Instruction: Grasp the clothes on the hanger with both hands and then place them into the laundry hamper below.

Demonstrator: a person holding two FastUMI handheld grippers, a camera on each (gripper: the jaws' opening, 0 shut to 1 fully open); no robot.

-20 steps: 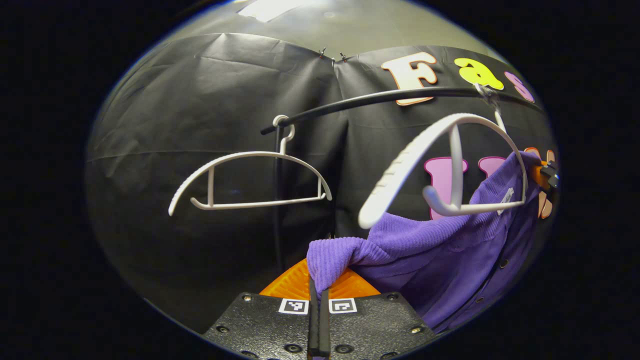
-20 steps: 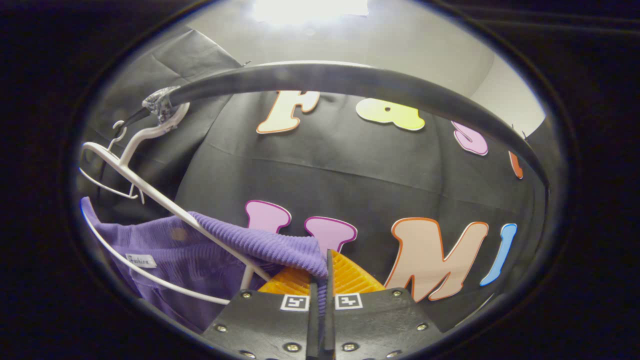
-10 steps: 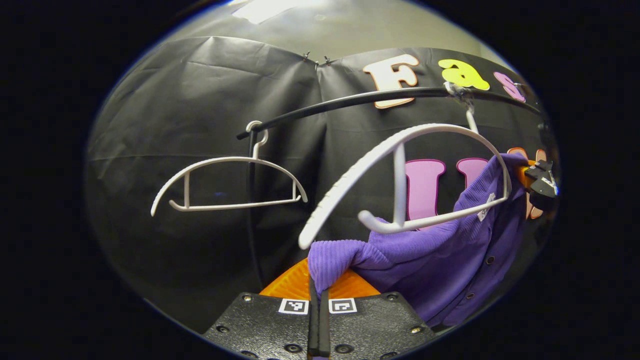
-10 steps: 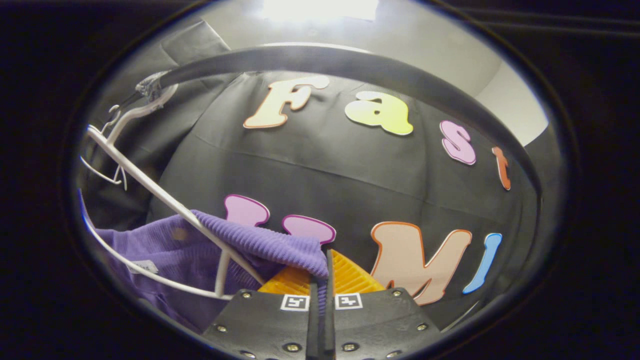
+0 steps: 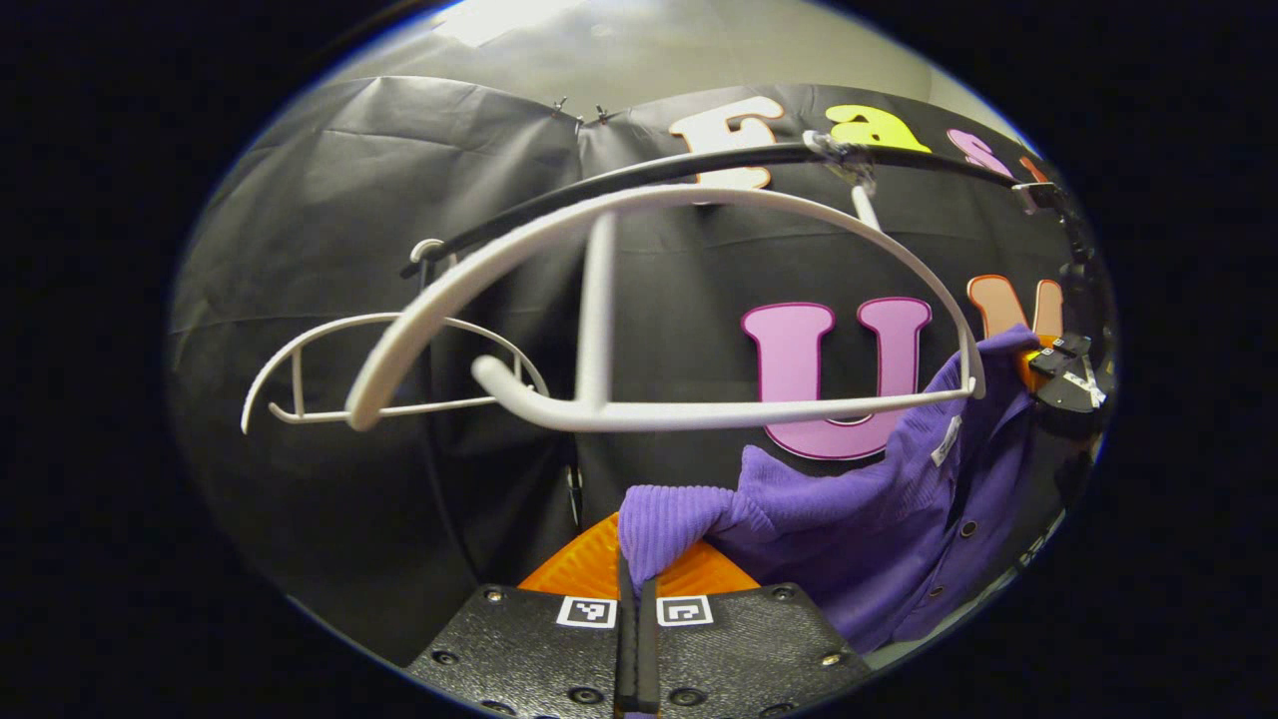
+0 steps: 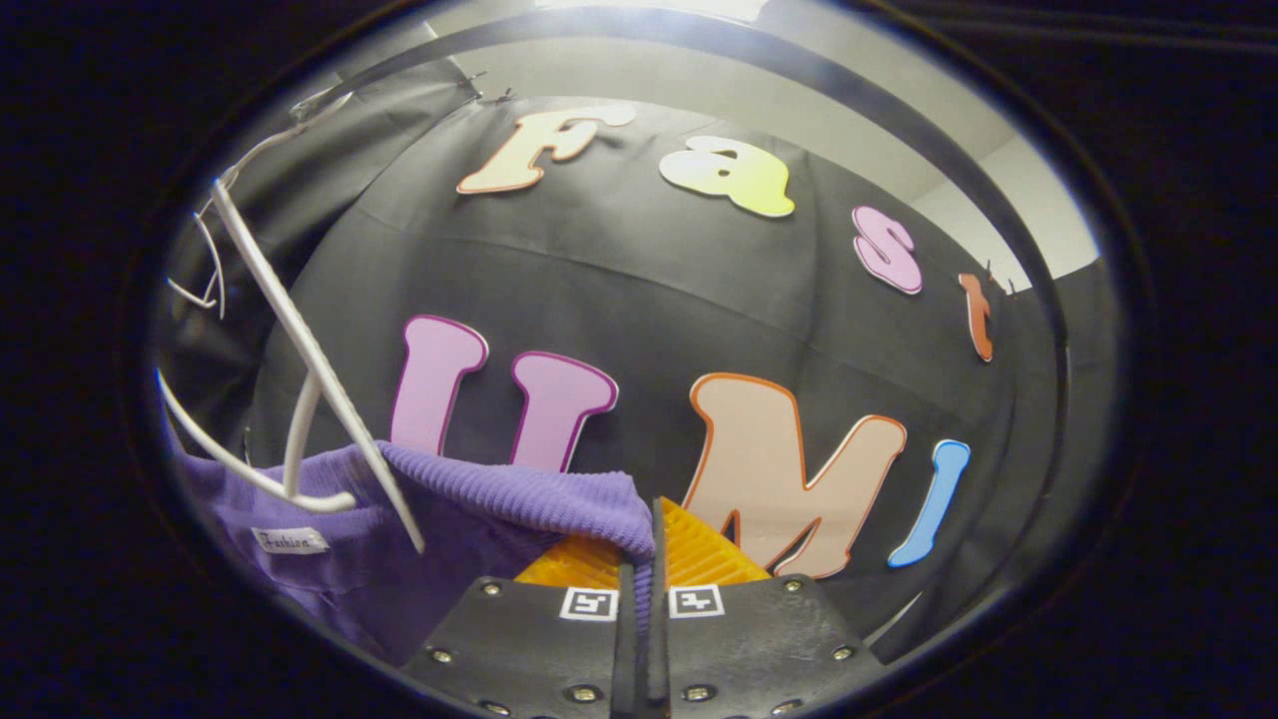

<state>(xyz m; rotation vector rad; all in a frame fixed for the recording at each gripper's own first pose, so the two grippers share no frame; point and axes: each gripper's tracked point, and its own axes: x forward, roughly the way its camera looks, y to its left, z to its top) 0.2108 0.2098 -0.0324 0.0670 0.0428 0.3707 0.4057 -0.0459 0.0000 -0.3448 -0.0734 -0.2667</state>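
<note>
Left gripper [image 5: 636, 589] first, and its two fingers are pressed together on a ribbed purple fold of the purple knitted button-front garment [image 5: 879, 519], pinching the cloth right at the tips. Over on the other side, the right gripper [image 6: 644, 574] has the same kind of hold, fingers clamped on the ribbed purple edge, so the garment is stretched between the two, which looks like the way to slide it free evenly. Landmark is the near white plastic hanger [image 5: 639, 300], hooked on the black curved rail [image 5: 599, 185]: the garment sags below it, and in the left gripper view its far shoulder sits up against the hanger's right end, whether draped over that tip or just behind it I can't tell. In the right gripper view the hanger's arm [image 6: 310, 359] crosses in front of the cloth, a white label [image 6: 290, 540] showing beneath it. Beyond the near hanger, a second white plastic hanger [image 5: 300, 374] hangs bare on the same rail. My call: removal is under way, the drop into the hamper is not yet done.
</note>
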